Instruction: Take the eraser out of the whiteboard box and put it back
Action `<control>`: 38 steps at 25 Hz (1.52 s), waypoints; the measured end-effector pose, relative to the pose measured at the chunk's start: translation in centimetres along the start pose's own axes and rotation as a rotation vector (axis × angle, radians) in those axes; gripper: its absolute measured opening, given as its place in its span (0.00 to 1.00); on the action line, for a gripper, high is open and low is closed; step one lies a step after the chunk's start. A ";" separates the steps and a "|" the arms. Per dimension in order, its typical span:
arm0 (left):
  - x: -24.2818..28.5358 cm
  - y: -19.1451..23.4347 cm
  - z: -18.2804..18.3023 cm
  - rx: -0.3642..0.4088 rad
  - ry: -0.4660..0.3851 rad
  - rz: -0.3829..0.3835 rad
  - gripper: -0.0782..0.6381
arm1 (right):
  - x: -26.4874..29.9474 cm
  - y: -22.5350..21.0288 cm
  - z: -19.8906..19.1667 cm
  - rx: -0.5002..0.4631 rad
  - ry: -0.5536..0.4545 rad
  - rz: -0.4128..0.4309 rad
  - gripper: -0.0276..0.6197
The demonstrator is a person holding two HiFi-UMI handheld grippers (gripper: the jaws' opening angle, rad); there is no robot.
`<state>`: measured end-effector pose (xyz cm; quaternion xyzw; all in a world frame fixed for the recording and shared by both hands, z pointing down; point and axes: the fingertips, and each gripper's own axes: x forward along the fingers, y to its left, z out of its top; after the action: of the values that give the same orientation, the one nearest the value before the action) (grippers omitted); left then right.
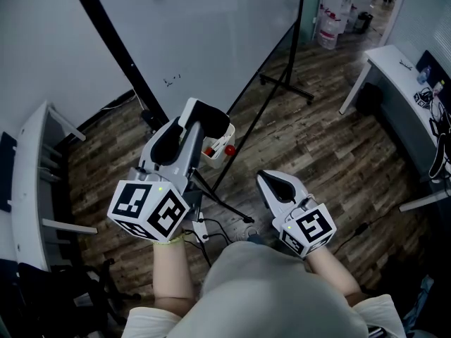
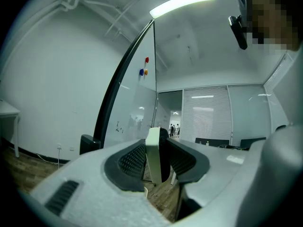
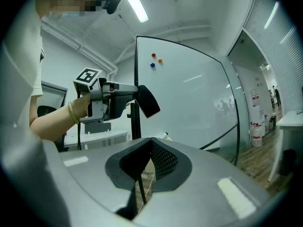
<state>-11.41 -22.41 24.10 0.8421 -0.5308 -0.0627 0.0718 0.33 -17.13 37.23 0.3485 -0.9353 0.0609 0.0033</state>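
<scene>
The right gripper (image 1: 267,182) hangs nearest the person, at about four o'clock from the left gripper in the head view. Its fingers (image 3: 161,157) are closed on each other with nothing between them, so it looks parked out of the way while the other hand works.

The left gripper (image 1: 184,129) points level. Its fingers (image 2: 130,159) are clamped on the eraser (image 2: 155,156), which stands on edge between the pads, pale backing to one side and dark felt to the other. That edgewise hold probably suits slipping it through a narrow opening.

The eraser (image 1: 210,115) is out of the whiteboard box (image 1: 217,162) and just above its rim. The box lies at roughly five o'clock from it, hung on the stand and holding red-capped markers. By my reading the take-out half is done and the return is pending.

Beyond, at twelve o'clock, stands the whiteboard (image 1: 211,27).
</scene>
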 end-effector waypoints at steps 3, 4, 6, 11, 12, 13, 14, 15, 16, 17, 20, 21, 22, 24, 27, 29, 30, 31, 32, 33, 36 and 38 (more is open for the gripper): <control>-0.2 -0.2 0.1 0.004 -0.010 0.003 0.31 | -0.2 0.1 0.0 -0.002 -0.003 0.001 0.05; -0.3 -0.2 0.2 0.012 -0.014 0.010 0.31 | -0.3 0.1 0.0 -0.003 -0.005 0.000 0.05; -0.3 -0.2 0.2 0.026 -0.018 0.019 0.30 | -0.3 0.1 0.1 -0.004 -0.007 0.000 0.05; -0.1 -0.4 0.3 0.001 -0.030 0.004 0.31 | -0.3 -0.1 0.1 -0.004 -0.007 -0.002 0.05; -0.1 -0.3 0.3 0.001 -0.029 0.007 0.31 | -0.3 -0.1 0.1 -0.004 -0.007 -0.002 0.05; -0.2 -0.3 0.2 0.001 -0.027 0.009 0.31 | -0.4 -0.1 0.1 -0.004 -0.007 -0.002 0.05; -0.2 -0.3 0.2 0.001 -0.027 0.011 0.31 | -0.4 -0.1 0.1 -0.004 -0.006 -0.002 0.05; -0.2 -0.2 0.3 0.001 -0.026 0.011 0.31 | -0.3 -0.1 0.1 -0.003 -0.005 -0.002 0.05; -0.1 -0.1 0.2 0.000 -0.025 0.012 0.31 | -0.3 -0.1 0.1 -0.003 -0.004 -0.002 0.05; 0.0 0.0 0.2 -0.002 -0.024 0.011 0.31 | -0.2 -0.2 0.1 -0.002 -0.004 -0.002 0.05; 0.2 0.1 -0.1 -0.005 -0.017 0.009 0.31 | -0.1 -0.3 -0.1 0.002 -0.002 -0.002 0.05; 0.3 0.2 -0.2 -0.002 -0.014 0.010 0.31 | 0.0 -0.3 -0.1 0.003 -0.002 -0.002 0.05; 0.4 0.2 -0.3 0.000 -0.011 0.011 0.31 | 0.0 -0.4 -0.1 0.004 -0.002 -0.002 0.05; 0.5 0.3 -0.5 0.006 -0.005 0.015 0.31 | 0.1 -0.5 -0.1 0.006 -0.003 -0.001 0.05; 0.8 0.6 -0.9 0.017 0.008 0.022 0.31 | 0.2 -0.6 -0.1 0.009 -0.002 -0.002 0.05; 1.0 0.7 -1.2 0.021 0.018 0.024 0.31 | 0.2 -0.7 -0.2 0.010 -0.001 -0.003 0.05; 1.1 0.7 -1.4 0.021 0.023 0.024 0.31 | 0.2 -0.8 -0.2 0.011 0.000 -0.003 0.05; 1.3 0.8 -1.6 0.020 0.028 0.025 0.31 | 0.3 -0.9 -0.2 0.012 0.001 -0.004 0.05; 1.4 0.9 -1.8 0.019 0.033 0.026 0.31 | 0.3 -1.0 -0.2 0.013 0.002 -0.005 0.05; 1.6 1.0 -2.0 0.019 0.040 0.027 0.31 | 0.4 -1.1 -0.3 0.014 0.003 -0.005 0.05; 2.1 1.4 -2.8 0.019 0.060 0.031 0.31 | 0.5 -1.3 -0.3 0.017 0.004 -0.006 0.05; 2.4 1.7 -3.3 0.016 0.071 0.033 0.31 | 0.6 -1.5 -0.3 0.017 0.005 -0.008 0.05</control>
<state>-11.29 -25.14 27.61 0.8353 -0.5425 -0.0275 0.0850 0.87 -18.60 37.75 0.3519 -0.9334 0.0698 0.0029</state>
